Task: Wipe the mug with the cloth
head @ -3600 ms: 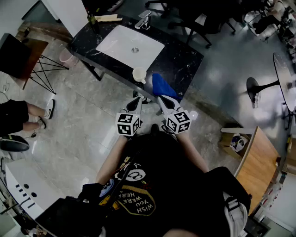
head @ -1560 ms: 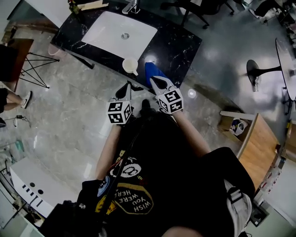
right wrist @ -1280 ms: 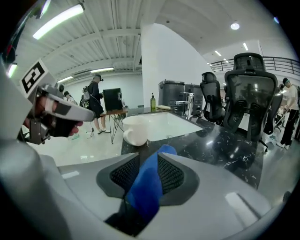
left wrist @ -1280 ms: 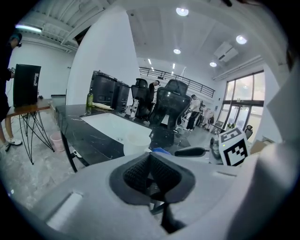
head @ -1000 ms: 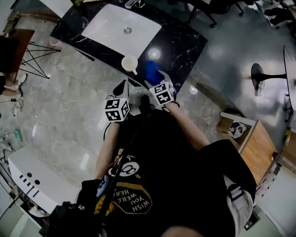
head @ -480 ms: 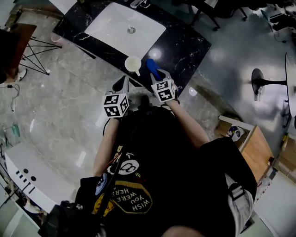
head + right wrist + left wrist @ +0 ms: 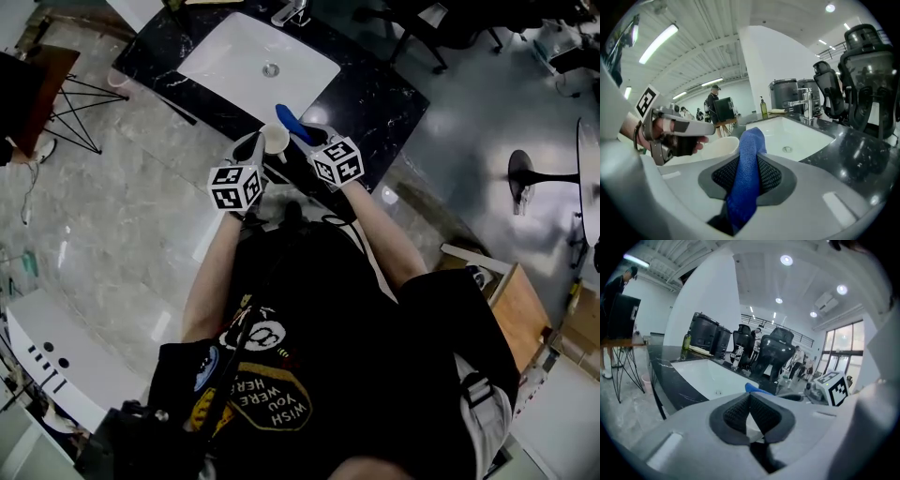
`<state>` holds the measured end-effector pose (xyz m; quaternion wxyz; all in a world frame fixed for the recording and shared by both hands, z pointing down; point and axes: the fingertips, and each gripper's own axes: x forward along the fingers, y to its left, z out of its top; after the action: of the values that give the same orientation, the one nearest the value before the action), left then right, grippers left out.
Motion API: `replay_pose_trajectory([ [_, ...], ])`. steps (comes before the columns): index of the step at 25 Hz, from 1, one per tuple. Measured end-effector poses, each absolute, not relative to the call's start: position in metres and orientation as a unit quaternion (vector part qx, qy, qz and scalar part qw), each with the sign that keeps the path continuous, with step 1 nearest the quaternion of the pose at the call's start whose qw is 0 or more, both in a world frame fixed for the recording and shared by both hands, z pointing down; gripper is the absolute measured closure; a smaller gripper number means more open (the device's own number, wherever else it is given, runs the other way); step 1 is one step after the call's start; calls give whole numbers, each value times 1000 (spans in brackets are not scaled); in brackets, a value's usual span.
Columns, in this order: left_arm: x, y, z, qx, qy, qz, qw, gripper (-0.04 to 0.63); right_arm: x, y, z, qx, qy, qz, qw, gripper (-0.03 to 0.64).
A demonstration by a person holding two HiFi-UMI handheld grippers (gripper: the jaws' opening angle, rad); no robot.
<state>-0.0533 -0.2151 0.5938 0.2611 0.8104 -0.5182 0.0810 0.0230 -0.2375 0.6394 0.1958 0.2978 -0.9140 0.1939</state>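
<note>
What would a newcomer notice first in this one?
The bright blue cloth stands up between the right gripper's closing jaws. Next, the cream mug at the black counter's near edge, beside the white sink, with the left gripper on it.

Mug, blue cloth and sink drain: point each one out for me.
mug (image 7: 275,141), head view, inside its open top.
blue cloth (image 7: 749,161), right gripper view, on its middle stretch.
sink drain (image 7: 271,69), head view, on the drain's centre.
</note>
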Motion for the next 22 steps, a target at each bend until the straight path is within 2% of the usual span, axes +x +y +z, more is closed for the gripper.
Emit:
replay_pose_trajectory([
  [5, -37, -218, 594, 819, -497, 52, 283, 591, 21, -227, 620, 256, -920, 280, 96, 523],
  [17, -23, -216, 593, 819, -494, 48, 288, 591, 32, -155, 611, 144, -944, 285, 83, 520],
  [22, -20, -215, 593, 816, -498, 50, 289, 591, 61, -198, 606, 229, -925, 302, 35, 520],
])
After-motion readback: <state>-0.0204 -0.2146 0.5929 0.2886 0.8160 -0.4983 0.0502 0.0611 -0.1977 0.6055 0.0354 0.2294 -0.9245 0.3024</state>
